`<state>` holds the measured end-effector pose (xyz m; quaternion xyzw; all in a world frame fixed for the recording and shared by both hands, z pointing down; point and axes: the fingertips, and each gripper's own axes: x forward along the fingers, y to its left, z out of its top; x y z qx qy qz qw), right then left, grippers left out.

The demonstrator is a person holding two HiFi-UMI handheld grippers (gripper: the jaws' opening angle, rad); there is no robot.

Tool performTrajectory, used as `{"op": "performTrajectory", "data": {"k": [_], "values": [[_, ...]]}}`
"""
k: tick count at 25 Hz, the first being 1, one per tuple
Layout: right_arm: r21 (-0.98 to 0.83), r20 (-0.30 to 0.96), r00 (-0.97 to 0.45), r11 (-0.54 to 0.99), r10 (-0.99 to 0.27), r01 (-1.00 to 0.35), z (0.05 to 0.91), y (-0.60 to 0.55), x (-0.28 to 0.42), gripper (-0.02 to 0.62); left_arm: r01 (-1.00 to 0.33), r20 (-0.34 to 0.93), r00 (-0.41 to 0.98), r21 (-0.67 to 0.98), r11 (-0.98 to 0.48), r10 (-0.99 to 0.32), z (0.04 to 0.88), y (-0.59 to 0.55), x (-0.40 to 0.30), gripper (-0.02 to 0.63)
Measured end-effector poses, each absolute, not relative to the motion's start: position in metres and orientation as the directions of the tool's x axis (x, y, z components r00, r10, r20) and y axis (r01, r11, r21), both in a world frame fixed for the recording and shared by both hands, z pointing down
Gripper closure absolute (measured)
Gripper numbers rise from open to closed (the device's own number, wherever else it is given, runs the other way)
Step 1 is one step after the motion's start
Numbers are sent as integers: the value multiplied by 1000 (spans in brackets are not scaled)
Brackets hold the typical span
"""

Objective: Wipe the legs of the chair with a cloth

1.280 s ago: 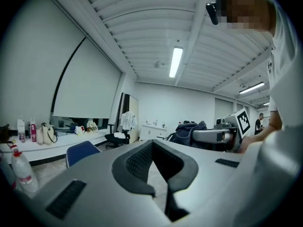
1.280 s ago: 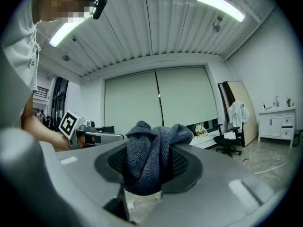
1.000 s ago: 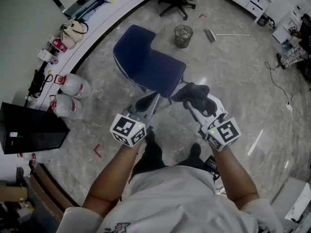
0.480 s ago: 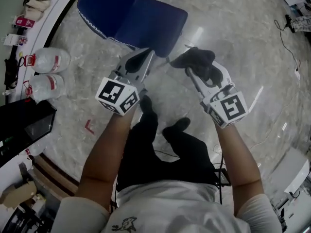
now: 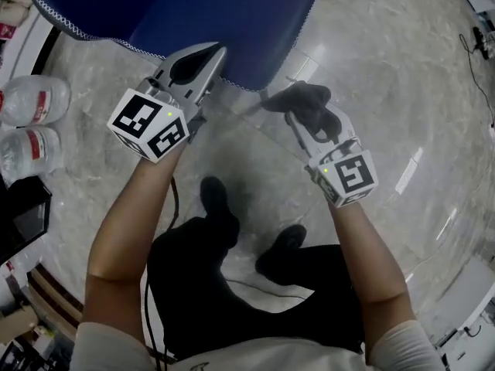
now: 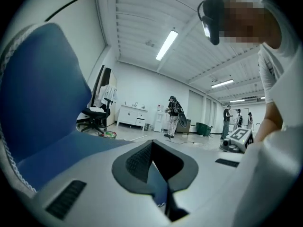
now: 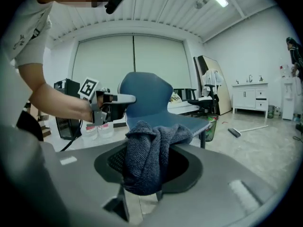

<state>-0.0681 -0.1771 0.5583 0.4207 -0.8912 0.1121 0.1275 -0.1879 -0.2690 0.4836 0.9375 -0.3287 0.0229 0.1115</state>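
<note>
Cloth: dark knitted cloth, bunched and hanging from the right claw, held in the air just beside the front edge of the chair.
Legs: one dark leg shows under the seat in the right gripper view, and the cloth is apart from it. In the head view the seat hides most of the legs.
Chair: blue, standing on the marble floor, seat directly ahead of both claws.
Right claw: pinching the cloth, jaws closed onto the fabric.
Left claw: jaws pressed together with nothing between them, tip near the seat's front edge.
Progress: wiping looks not yet begun. The cloth is gripped and brought up to the chair but touches no leg.
Remaining: probably every leg, which means taking the cloth below the seat.
Surroundings: two plastic jugs on the floor at left, well apart.
</note>
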Motion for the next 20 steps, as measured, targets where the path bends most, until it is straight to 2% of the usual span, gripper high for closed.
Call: {"op": "performTrajectory", "data": {"k": [3, 6, 12, 20], "values": [[-85, 359, -604, 620, -711, -780, 648, -177, -76, 442, -591, 119, 806, 193, -783, -579, 543, -280, -183, 601], [-56, 366, -615, 643, -698, -764, 702, -186, -92, 440, -583, 123, 812, 182, -792, -570, 581, -286, -181, 601], [-17, 255, -579, 596, -774, -803, 699, -239, -114, 437, -591, 172, 803, 98, -801, -571, 598, -290, -177, 601], [20, 153, -579, 589, -801, -808, 735, -255, -114, 425, -606, 193, 794, 193, -771, -576, 614, -294, -183, 601]]}}
